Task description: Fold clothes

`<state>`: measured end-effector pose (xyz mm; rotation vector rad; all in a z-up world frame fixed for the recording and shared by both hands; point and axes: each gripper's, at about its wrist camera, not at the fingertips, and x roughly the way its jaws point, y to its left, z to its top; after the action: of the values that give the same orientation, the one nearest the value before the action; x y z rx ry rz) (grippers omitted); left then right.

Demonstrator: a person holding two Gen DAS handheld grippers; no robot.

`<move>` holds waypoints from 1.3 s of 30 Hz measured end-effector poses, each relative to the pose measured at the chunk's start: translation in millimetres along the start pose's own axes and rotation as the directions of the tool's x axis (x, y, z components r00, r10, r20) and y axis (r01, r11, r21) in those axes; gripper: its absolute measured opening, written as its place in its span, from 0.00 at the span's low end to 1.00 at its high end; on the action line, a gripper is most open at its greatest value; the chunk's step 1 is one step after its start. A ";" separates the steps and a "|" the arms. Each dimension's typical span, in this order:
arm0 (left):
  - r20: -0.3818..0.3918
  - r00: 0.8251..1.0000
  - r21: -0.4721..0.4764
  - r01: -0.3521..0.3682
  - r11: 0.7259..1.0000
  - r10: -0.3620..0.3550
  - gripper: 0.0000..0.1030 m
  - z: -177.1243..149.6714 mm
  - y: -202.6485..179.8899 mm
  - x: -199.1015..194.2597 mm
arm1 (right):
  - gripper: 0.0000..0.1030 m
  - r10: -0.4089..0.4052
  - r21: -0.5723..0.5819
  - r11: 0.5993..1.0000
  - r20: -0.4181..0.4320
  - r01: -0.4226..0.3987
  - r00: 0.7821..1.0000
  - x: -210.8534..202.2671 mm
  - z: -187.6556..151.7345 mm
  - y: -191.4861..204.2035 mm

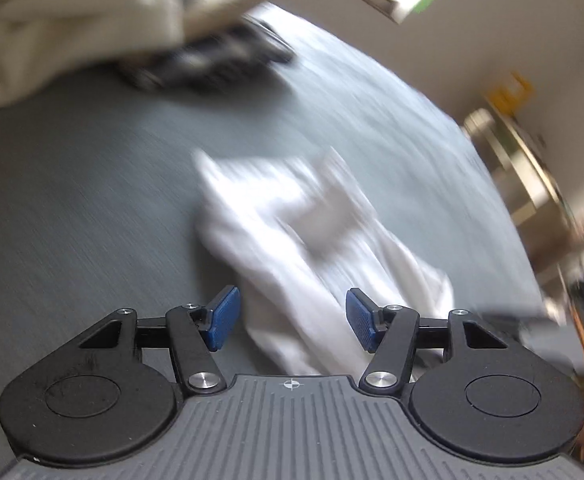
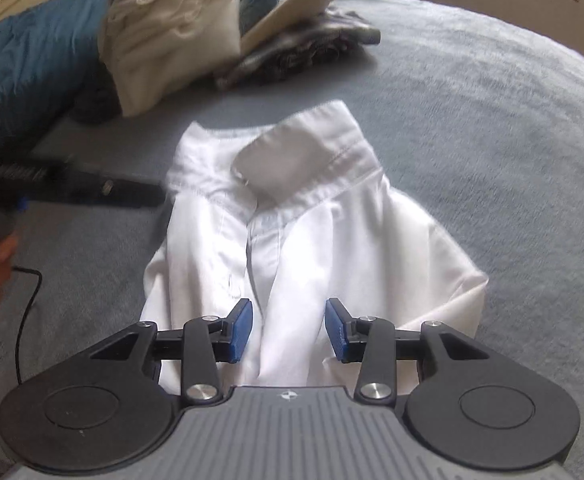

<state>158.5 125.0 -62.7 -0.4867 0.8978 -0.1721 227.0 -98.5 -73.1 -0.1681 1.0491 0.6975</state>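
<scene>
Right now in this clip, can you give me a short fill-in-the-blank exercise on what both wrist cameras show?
1. The folded shirt lying on the grey bedspread is ____ in colour.
2. The right gripper has jaws that stand ____, gripping nothing.
3. The pads of the left gripper are ____ in colour.

Missing words: white; open; blue

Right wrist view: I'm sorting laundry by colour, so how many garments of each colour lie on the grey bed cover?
White collared cotton shirt: 1
Cream folded cloth: 1
Blue fabric: 1
Dark grey patterned garment: 1
Total: 4, though the heap at the back may hide more.
</scene>
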 end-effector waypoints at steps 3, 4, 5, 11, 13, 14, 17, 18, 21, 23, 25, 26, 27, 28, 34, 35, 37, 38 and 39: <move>-0.031 0.999 0.093 0.022 0.995 -0.020 0.57 -26.5 -27.8 -2.7 | 0.37 -0.021 -0.038 0.999 -0.019 0.021 1.000 -2.7 -9.8 7.5; -0.038 0.999 0.115 0.024 0.993 -0.020 0.57 -33.8 -34.2 -0.7 | 0.32 -0.044 -0.058 0.997 -0.024 0.043 0.999 -2.9 -13.1 9.3; -0.048 0.999 0.135 0.023 0.991 -0.017 0.57 -40.1 -40.1 2.3 | 0.17 -0.067 -0.069 0.995 -0.025 0.066 0.997 -3.5 -15.4 9.4; -0.096 0.995 0.211 -0.003 0.977 0.024 0.57 -51.5 -58.7 29.3 | 0.02 -0.075 0.071 0.995 0.087 0.069 0.993 -44.5 -16.3 -16.6; -0.127 0.991 0.216 -0.005 0.976 0.033 0.57 -51.2 -60.9 41.2 | 0.02 -0.088 0.103 0.992 0.132 0.075 0.987 -63.0 -16.8 -25.8; -0.131 0.990 0.221 -0.019 0.975 0.049 0.57 -51.9 -61.8 46.4 | 0.02 -0.102 0.115 0.990 0.148 0.086 0.984 -71.1 -16.4 -30.8; -0.101 0.991 0.284 -0.058 0.957 0.090 0.52 -56.8 -68.7 50.6 | 0.02 -0.157 0.159 0.979 0.183 0.128 0.970 -92.0 -11.5 -51.9; -0.087 0.991 0.307 -0.075 0.949 0.106 0.42 -57.7 -71.0 50.8 | 0.02 -0.175 0.179 0.974 0.195 0.140 0.965 -98.7 -9.3 -60.3; -0.061 0.989 0.331 -0.104 0.938 0.132 0.27 -59.7 -70.1 51.1 | 0.02 -0.199 0.256 0.957 0.232 0.138 0.952 -113.8 -4.1 -88.3; -0.050 0.990 0.319 -0.111 0.941 0.134 0.19 -59.3 -66.2 48.9 | 0.02 -0.211 0.304 0.943 0.233 0.136 0.949 -113.2 -2.9 -105.5; -0.036 0.989 0.314 -0.123 0.941 0.141 0.11 -58.4 -63.6 46.0 | 0.02 -0.239 0.313 0.936 0.222 0.163 0.945 -103.6 -5.5 -119.2; -0.027 0.989 0.308 -0.130 0.942 0.145 0.09 -57.1 -62.2 44.3 | 0.03 -0.255 0.321 0.930 0.206 0.180 0.945 -97.0 -7.5 -125.6; -0.015 0.988 0.304 -0.141 0.942 0.153 0.07 -55.7 -61.4 42.7 | 0.03 -0.273 0.328 0.923 0.187 0.202 0.944 -89.6 -9.1 -131.8; 0.003 0.986 0.302 -0.162 0.939 0.169 0.07 -53.8 -61.2 41.6 | 0.04 -0.293 0.332 0.916 0.167 0.226 0.941 -82.1 -11.0 -137.2; 0.004 0.982 0.226 -0.185 0.956 0.189 0.18 -40.2 -46.7 28.4 | 0.58 -0.370 0.397 0.870 0.132 0.293 0.919 -81.0 -29.5 -158.3; 0.002 0.983 0.224 -0.177 0.958 0.181 0.29 -40.2 -46.0 22.7 | 0.59 -0.364 0.407 0.870 0.150 0.278 0.919 -89.3 -32.7 -159.1; -0.003 0.986 0.221 -0.161 0.962 0.166 0.43 -40.1 -45.1 11.4 | 0.59 -0.347 0.401 0.880 0.174 0.256 0.921 -110.7 -38.8 -152.2; -0.008 0.988 0.227 -0.149 0.962 0.155 0.46 -40.4 -45.7 5.6 | 0.60 -0.340 0.395 0.885 0.184 0.248 0.922 -121.6 -41.9 -147.6; -0.021 0.991 0.237 -0.127 0.963 0.135 0.49 -42.0 -46.3 -0.5 | 0.60 -0.320 0.372 0.899 0.199 0.231 0.926 -133.0 -44.9 -139.7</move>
<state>128.0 70.5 -62.3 -0.2034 0.9294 -0.1645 236.9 -286.4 -11.2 0.0737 0.8589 0.2584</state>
